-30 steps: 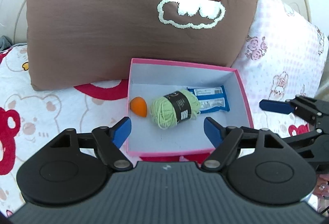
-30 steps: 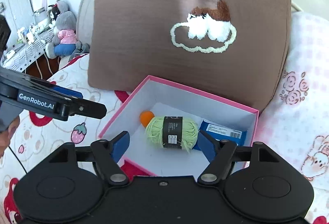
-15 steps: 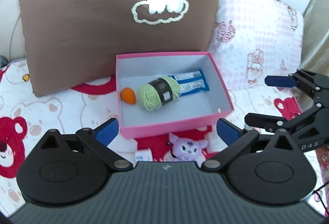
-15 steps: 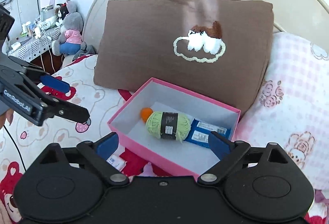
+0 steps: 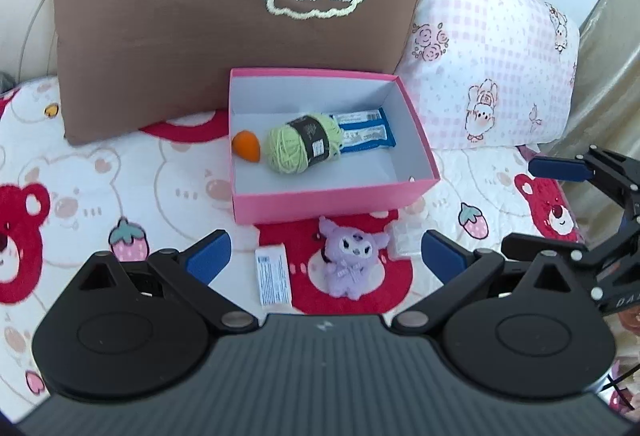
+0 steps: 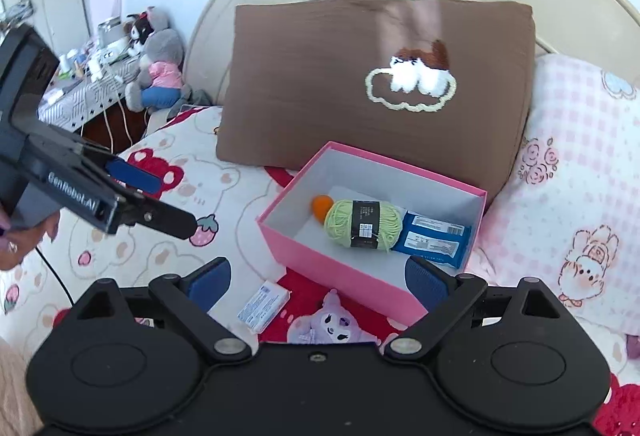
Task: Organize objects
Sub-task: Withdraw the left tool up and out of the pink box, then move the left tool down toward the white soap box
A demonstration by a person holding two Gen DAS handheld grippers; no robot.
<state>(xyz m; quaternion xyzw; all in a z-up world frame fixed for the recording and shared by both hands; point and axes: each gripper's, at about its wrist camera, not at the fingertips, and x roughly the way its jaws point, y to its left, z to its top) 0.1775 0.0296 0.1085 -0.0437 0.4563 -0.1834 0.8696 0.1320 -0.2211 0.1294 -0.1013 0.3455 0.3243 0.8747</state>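
While both jaws gape empty, pink box (image 5: 336, 202) edge near plush (image 5: 348, 260), bedspread (image 5: 120, 172) bare leftward.

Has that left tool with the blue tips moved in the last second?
Yes. The left tool has pulled back from the pink box: earlier its tips flanked the box's front wall, now they stand apart over the purple plush.

"GenRobot.AI" printed in white on left gripper (image 6: 168, 202) body; "DA…" partly legible on right gripper (image 5: 540, 204); other labels unreadable.

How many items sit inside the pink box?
3: orange item by the left wall, green yarn ball in the middle, blue packet right of it. Something under the yarn could be hidden.
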